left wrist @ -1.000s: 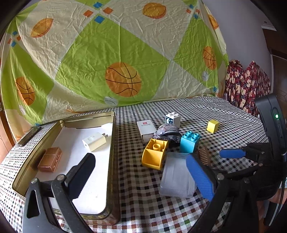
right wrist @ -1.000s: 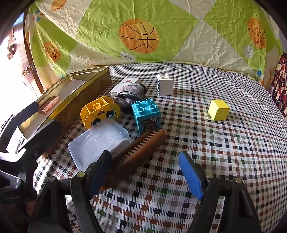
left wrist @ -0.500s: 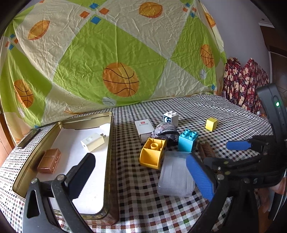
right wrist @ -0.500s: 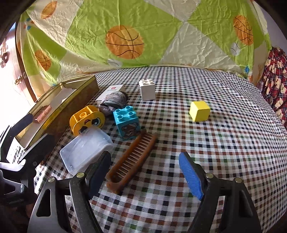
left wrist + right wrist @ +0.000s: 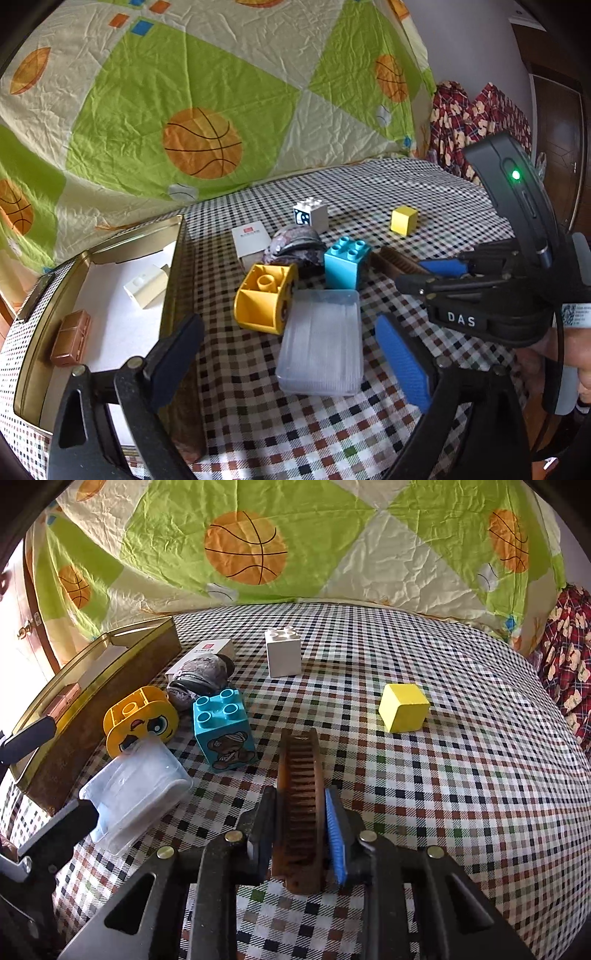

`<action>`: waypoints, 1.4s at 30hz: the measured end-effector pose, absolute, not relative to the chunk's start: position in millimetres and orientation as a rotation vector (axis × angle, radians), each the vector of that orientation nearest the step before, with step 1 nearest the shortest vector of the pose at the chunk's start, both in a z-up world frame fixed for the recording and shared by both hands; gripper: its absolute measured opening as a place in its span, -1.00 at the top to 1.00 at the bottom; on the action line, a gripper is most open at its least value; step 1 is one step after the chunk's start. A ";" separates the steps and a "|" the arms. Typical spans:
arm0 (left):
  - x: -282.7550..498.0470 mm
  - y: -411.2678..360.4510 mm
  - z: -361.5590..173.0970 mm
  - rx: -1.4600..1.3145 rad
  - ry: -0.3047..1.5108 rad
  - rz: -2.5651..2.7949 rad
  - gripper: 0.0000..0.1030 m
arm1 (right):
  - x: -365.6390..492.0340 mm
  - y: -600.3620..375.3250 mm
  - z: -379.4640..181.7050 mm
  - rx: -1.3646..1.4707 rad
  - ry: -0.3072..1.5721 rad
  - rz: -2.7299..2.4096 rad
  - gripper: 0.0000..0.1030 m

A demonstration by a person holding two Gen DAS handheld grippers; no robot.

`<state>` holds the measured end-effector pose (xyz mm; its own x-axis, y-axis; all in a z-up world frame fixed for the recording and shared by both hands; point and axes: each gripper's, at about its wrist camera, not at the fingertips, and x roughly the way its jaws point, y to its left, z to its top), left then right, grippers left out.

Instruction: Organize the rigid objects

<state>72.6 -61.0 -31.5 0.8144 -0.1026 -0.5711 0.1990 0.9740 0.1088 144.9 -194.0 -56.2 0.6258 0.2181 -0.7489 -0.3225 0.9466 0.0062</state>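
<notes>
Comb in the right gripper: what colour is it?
Brown; the comb shows best in the right wrist view, clamped in the right gripper.

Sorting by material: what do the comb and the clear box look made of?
The comb: dark brown with a dull, worn finish, likely wood, possibly plastic. The clear box: translucent, frosted, ribbed plastic; the check cloth shows faintly through it.

A checked tablecloth (image 5: 461, 775) covers the table. At the left edge a gold tin (image 5: 173, 254) is set. Mid-frame are clustered a yellow block (image 5: 142, 720), a blue block (image 5: 223, 731), a clear plastic box (image 5: 321, 343), a small white carton (image 5: 251, 240) and a grey pouch (image 5: 203, 675). Farther back are seen a white block (image 5: 282, 653) and, to the right, a yellow cube (image 5: 404, 707).
</notes>
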 end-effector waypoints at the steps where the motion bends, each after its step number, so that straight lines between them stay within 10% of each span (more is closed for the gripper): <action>1: 73.8 -63.8 -32.0 0.169 0.606 -0.176 -0.85 | 144.9 -193.8 -56.2 -0.134 0.838 0.312 0.45; 13: 104.2 -74.9 -48.4 0.171 0.776 -0.236 -0.04 | 144.1 -196.0 -56.6 -0.113 0.832 0.301 0.45; 42: 82.4 -25.1 -25.2 -0.078 0.535 -0.165 -0.03 | 116.6 -202.6 -37.7 -0.087 0.609 0.312 0.47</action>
<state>82.4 -25.1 -25.2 0.8473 -0.1765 -0.5009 0.1357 0.9838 -0.1170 116.6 -202.6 -37.7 0.7751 0.2625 -0.5748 -0.3136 0.9495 0.0108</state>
